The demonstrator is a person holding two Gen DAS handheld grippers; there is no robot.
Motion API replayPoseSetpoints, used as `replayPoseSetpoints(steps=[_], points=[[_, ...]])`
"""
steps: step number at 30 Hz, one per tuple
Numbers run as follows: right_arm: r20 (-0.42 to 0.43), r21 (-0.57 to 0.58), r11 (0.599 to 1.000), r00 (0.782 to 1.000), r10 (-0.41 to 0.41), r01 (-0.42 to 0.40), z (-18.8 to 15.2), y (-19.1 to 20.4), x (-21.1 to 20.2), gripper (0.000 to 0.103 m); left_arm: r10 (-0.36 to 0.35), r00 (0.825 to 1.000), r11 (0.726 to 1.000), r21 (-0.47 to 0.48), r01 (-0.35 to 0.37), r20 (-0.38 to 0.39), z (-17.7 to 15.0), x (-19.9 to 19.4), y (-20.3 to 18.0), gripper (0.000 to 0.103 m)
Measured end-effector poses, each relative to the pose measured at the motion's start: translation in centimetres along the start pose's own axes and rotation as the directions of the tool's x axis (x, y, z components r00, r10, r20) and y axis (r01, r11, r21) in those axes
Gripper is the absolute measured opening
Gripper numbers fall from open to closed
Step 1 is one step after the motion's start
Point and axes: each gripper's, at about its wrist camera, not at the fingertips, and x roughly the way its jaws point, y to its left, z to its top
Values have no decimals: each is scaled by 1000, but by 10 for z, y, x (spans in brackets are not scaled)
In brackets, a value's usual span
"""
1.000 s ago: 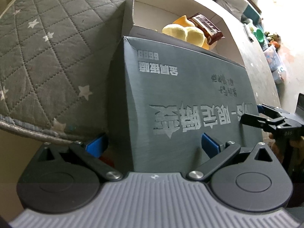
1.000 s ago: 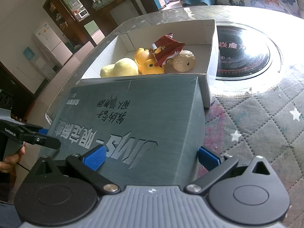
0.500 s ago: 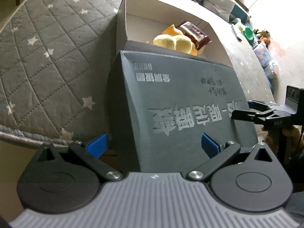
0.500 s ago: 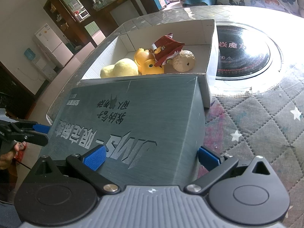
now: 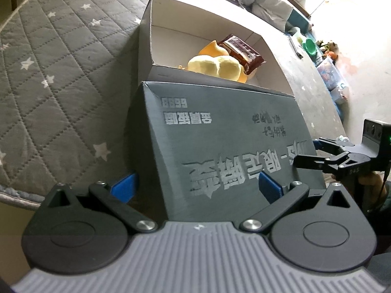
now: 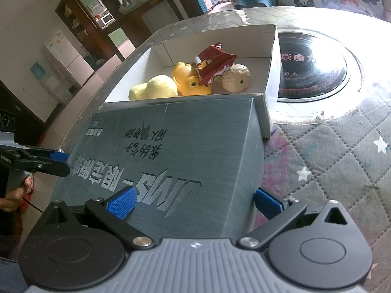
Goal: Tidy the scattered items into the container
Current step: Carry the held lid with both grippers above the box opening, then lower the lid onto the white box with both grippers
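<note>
A grey quilted cover with white stars (image 5: 53, 78) drapes the round table; a black induction hob (image 6: 315, 70) sits at two o'clock of the open box (image 6: 156, 56), whose dark lid (image 6: 171, 151) leans toward me. Both the left gripper (image 5: 195, 188) and right gripper (image 6: 193, 202) stand spread apart astride that lid. Toys and a snack packet (image 6: 212, 63) lie inside.

1. The bench (image 6: 244, 15) is round, with a marbled top.
2. A grey quilted, star-printed cover (image 5: 61, 73) lies over part of it.
3. An inset induction cooktop (image 6: 315, 73) occupies the centre.
4. The open box (image 6: 267, 46) stands beside the cooktop.
</note>
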Motion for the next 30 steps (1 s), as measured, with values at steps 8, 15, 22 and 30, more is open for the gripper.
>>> replayPoseSetpoints(steps=[8,15,22,30], points=[[5,8,1000,1000,-6,6,-2,0,-2,103,26,999,1000,-7,-25,21,-3,2,-5,101],[17,10,1000,1000,-26,25,-5,7,-10,103,35,999,999,-16,-35,19,-2,-1,-13,101],[61,13,999,997,-37,36,-7,13,-33,103,20,998,1000,-11,-19,64,-6,-21,-23,101],[113,13,999,992,-52,50,-2,21,-57,102,-7,990,1000,10,6,138,8,-47,-36,101]])
